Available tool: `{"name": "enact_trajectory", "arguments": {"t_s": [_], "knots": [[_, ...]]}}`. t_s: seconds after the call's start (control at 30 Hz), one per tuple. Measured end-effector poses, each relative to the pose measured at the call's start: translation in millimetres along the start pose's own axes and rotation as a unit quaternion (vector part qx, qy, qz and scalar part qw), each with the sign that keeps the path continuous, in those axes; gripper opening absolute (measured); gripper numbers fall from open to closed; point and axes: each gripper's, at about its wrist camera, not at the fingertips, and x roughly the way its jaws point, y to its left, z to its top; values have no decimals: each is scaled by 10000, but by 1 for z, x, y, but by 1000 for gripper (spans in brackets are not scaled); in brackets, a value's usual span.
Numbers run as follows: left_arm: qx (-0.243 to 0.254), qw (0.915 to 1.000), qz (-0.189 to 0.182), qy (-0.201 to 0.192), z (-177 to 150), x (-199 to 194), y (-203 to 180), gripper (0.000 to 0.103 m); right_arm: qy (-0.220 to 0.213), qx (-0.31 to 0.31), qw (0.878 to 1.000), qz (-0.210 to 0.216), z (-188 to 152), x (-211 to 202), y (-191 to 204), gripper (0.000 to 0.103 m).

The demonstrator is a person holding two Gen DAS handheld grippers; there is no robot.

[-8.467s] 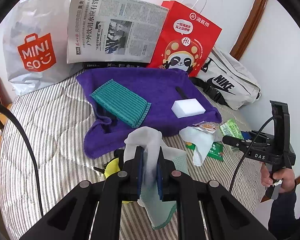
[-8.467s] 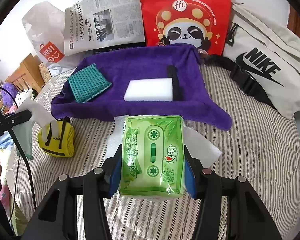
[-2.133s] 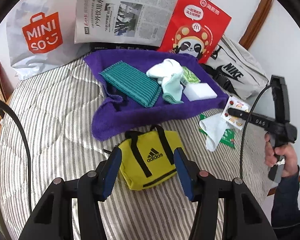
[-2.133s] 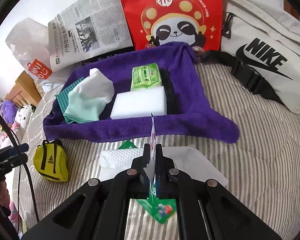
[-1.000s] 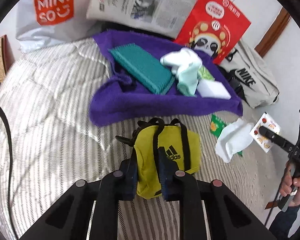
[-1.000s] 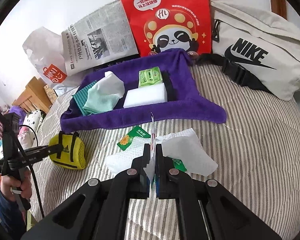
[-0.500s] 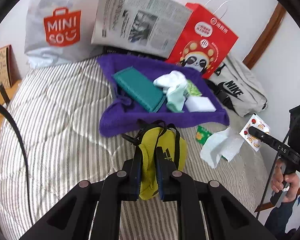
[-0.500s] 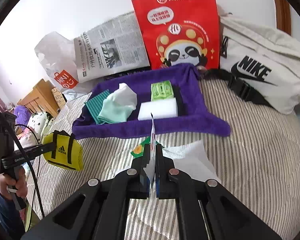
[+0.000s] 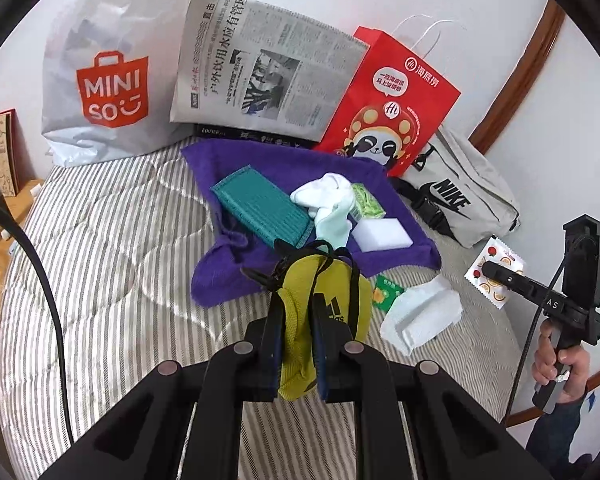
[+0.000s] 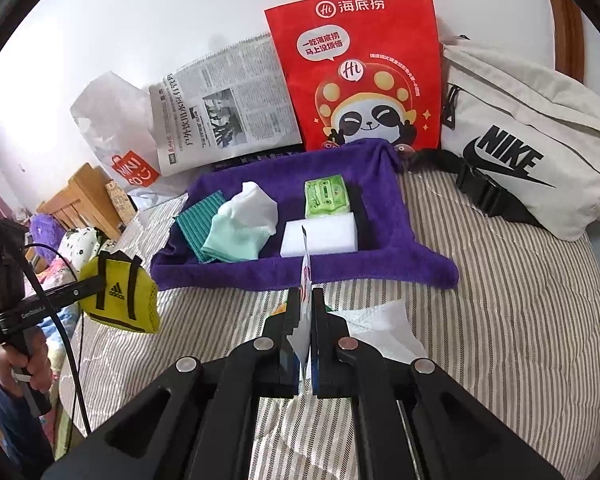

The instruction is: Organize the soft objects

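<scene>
Lifted off bed: yellow bag [image 9: 300,300] pinched in left fingers [image 9: 322,340]; right fingers [image 10: 320,332] pinch sachet [image 10: 305,272].

Yellow pouch [image 9: 300,292] lifted; sachet [image 10: 306,268] upright

The white plastic bag [image 9: 112,76] reads "MINISO" in an orange bag logo, and the grey waist bag [image 10: 528,140] says "NIKE" with a swoosh. The red paper bag [image 10: 360,68] carries "海底捞" and a "Hi" emblem above a panda, while the newspaper [image 9: 260,80] has a Chinese headline too small to read surely. The yellow pouch [image 10: 120,292] bears "adidas", and a black box [image 9: 236,134] under the newspaper shows "EDIFIER".
</scene>
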Motion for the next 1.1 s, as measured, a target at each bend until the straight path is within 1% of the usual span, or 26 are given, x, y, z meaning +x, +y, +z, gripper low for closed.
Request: {"name": "enact_trajectory", "arguments": {"t_s": [0.07,0.17,0.3,0.57,0.77,0.97,1.03,1.1], "knots": [[-7,10000,-34,-20,2,1,-2,13,4,2,10000,45,4,-2,-2,4],[-6,9999,-134,-20,7,4,-5,13,-84,70,9999,5,10,-8,-10,4],[49,9998,-171,-8,13,9,-10,13,-121,115,9999,20,15,-12,-15,4],[-21,9998,-179,-38,31,18,-7,13,19,158,9999,1,20,4,-22,4],[-114,9999,-120,-46,44,28,1,13,93,139,9999,1,33,25,-26,4],[-309,9995,-113,-30,53,42,16,13,218,163,9996,-125,49,57,-36,4],[-354,9993,-101,0,55,46,20,13,289,144,9993,-205,55,70,-40,4],[-429,9989,-175,22,57,50,24,13,350,133,9987,-341,61,86,-45,4]]}}
